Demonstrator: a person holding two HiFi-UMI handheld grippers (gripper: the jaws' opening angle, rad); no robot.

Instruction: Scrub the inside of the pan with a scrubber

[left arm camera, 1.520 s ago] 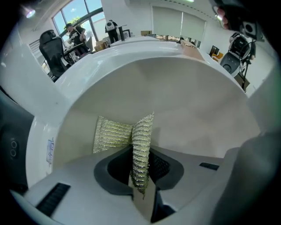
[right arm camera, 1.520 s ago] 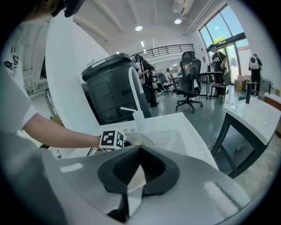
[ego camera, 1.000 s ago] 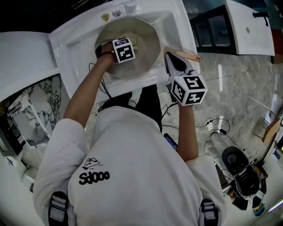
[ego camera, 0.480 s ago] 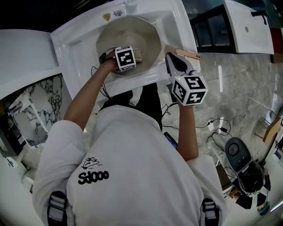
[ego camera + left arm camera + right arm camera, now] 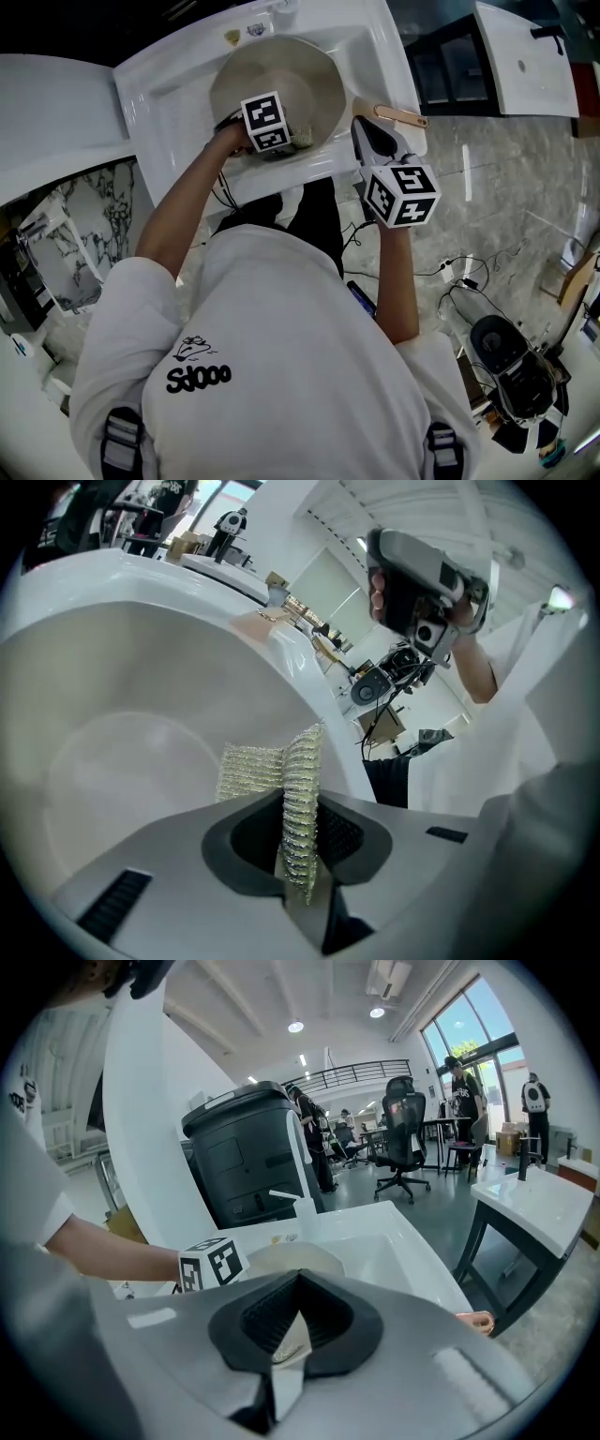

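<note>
Left gripper [image 5: 300, 846] clamped on scrubber [image 5: 267, 771] inside pan [image 5: 122, 696], right gripper [image 5: 281, 1354] closed, white sink [image 5: 159, 94], marble floor [image 5: 487, 216]

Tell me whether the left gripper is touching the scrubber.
Touching. The left gripper view shows the left gripper with jaws shut on the scrubber, mesh pinched between them, over the pan.

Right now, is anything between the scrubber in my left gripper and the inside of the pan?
Nothing visible. The left gripper is shut on the scrubber, right at the bare inside of the pan, and nothing else lies in it. The right gripper grips the handle, off to the side.
</note>
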